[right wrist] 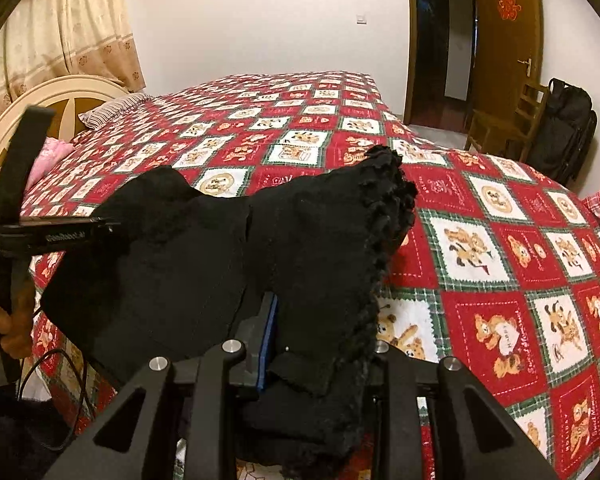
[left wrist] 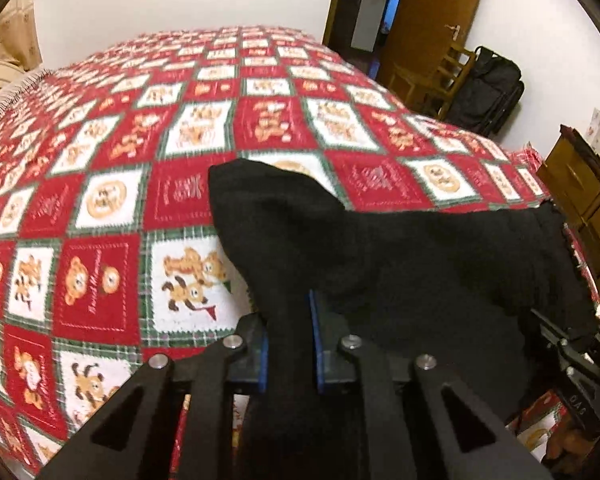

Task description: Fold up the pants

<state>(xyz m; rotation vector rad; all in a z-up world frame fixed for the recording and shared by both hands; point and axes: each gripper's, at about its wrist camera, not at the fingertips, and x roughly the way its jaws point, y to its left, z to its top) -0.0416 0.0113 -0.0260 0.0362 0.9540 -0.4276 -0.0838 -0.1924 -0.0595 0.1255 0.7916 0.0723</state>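
Bedroom, quilted bed (left wrist: 100, 208): black pants (left wrist: 380, 260) hang lifted over its near edge, stretched between both grippers. Left gripper (left wrist: 290, 344) pinches a bunched fold; right gripper (right wrist: 320, 340) clamps the frilly hem. Risk: thick cloth could slip free. Both tilt downward, side by side.

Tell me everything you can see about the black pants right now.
The black knitted pants look soft and thick, with a frilly scalloped edge along one side. They are held up over the red, white and green checked bedspread, bunched and draped rather than flat. The left tongs pinch one fold between blue pads; the right tongs grip another bunch beside the frilled edge. Fabric sags between them.
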